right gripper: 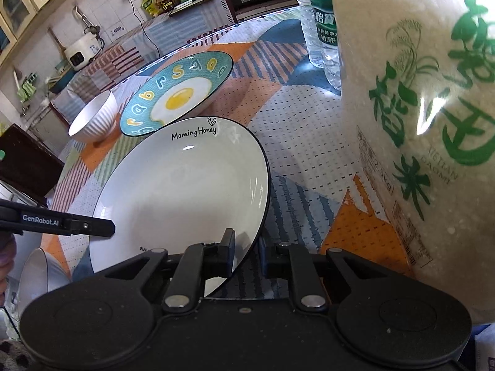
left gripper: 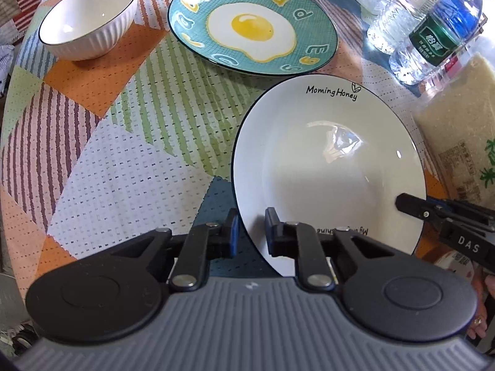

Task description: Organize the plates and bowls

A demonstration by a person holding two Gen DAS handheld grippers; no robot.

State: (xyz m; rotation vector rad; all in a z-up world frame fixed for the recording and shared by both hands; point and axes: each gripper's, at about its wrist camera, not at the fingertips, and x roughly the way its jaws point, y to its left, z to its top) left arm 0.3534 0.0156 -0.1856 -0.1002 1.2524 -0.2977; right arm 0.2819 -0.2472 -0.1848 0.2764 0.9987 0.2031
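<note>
Lifting the white plate (left gripper: 328, 167) cleanly means you raise both sides together, keeping it level. It sits on the tablecloth (left gripper: 130, 142) at five o'clock from the egg plate (left gripper: 252, 23), their rims near. Your left gripper (left gripper: 251, 232) is clamped on its near-left rim, your right gripper (right gripper: 246, 255) on its near-right rim. Watch the rice bag (right gripper: 417, 108) close at three o'clock. A second bowl (right gripper: 40, 275) at eight o'clock is cut off; the white bowl (left gripper: 89, 15) stands clear at eleven.

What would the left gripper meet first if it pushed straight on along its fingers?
The left gripper already straddles the white plate's near-left rim, so it would meet that rim at once; the patterned tablecloth lies just beyond. Depth is hard to judge.
</note>
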